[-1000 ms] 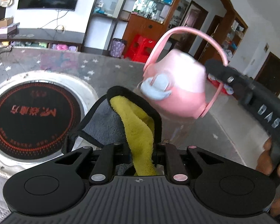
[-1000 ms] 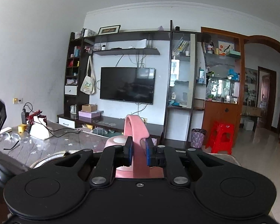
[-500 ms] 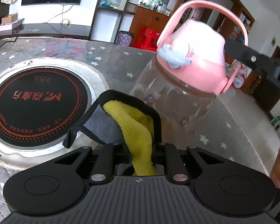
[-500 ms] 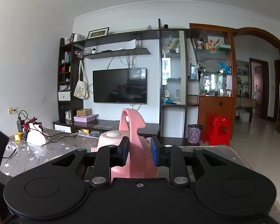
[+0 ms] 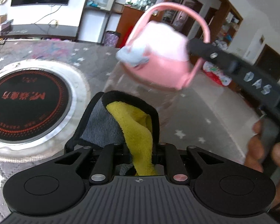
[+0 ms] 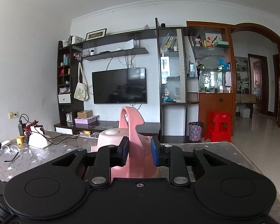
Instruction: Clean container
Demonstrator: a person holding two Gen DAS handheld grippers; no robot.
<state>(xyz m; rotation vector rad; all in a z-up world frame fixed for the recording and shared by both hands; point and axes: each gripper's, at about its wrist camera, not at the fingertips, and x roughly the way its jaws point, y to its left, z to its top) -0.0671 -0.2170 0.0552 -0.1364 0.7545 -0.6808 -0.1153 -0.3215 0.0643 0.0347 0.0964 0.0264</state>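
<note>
Where pads pinched before, right hand-held gripper (image 6: 140,154) slack around handle (image 6: 132,130), left (image 5: 140,149) clamps cloth (image 5: 138,130).

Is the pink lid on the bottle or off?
On. The pink lid sits on top of the clear bottle, with its handle between the right gripper fingers.

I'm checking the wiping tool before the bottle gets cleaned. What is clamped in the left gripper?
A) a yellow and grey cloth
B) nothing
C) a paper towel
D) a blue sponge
A: the left wrist view shows a yellow and grey cloth pinched in the left gripper, near the bottle.
</note>
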